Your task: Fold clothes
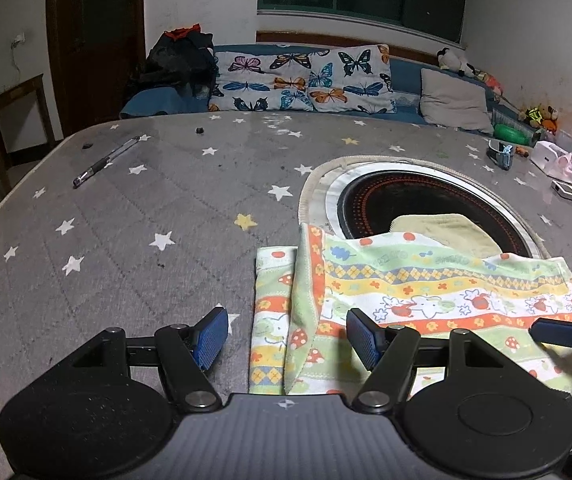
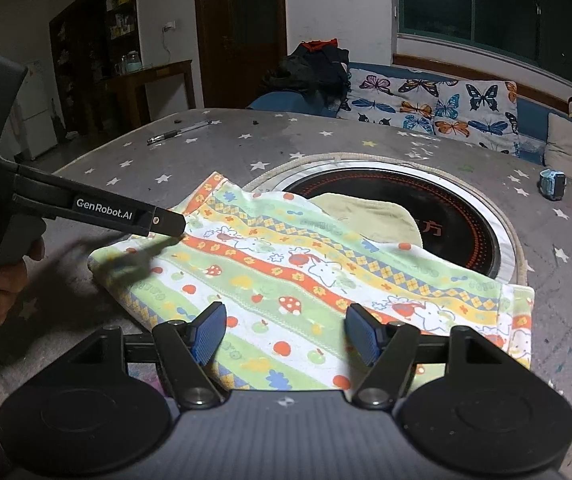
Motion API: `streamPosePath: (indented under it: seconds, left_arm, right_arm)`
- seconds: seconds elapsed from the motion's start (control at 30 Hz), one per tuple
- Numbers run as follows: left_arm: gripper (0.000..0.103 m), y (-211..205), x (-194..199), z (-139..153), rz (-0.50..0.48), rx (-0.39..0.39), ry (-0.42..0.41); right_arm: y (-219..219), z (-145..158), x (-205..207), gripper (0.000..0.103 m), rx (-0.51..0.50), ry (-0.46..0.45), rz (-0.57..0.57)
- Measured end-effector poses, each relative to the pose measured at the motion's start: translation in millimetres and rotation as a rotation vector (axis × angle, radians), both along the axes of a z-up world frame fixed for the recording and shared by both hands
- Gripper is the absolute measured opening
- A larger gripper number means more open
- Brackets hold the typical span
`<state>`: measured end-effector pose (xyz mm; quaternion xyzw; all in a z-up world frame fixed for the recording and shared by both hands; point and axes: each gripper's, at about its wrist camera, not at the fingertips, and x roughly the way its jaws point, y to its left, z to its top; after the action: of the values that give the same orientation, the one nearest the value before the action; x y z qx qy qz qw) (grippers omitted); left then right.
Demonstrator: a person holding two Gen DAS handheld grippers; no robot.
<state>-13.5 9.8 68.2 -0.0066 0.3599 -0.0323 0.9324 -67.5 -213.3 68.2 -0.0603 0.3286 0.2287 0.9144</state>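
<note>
both grippers, left gripper (image 1: 286, 338) and right gripper (image 2: 286, 334), hang open and empty over the patterned towel (image 2: 305, 276) on the star-print table (image 1: 126, 216), soft, light, floppy, so pinch its near edge.

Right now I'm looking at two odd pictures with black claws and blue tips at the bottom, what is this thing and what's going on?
Those claws are two handheld grippers; a person holds one in each hand, and each carries a wide-angle camera looking along its fingers. One picture comes from the left gripper, the other from the right gripper. Both hover, jaws open, over a colourful patterned cloth lying folded on a grey star-print table cover. Nothing is held. The cloth partly covers a round black hotplate with a yellowish cloth on it. A pen lies farther back.
</note>
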Motion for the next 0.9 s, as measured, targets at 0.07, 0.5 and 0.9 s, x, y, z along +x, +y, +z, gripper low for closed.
streamPosePath:
  seconds: [0.07,0.5,0.9]
  left_arm:
    - [0.069,-1.1,-0.6,1.7,-0.002,0.003,-0.003]
    - [0.069,-8.6,-4.2,3.3,-0.024,0.001,-0.005]
    - [0.069,-8.6,-2.8,-2.1,-0.023,-0.004,0.011]
  right_arm:
    - [0.6,0.7,-0.6,0.068,0.001,0.0,0.0]
    - [-2.0,1.4,-3.0,0.069,0.008,-0.003,-0.001]
    - [-2.9,-0.1,-3.1,0.07,0.014,0.001,-0.001]
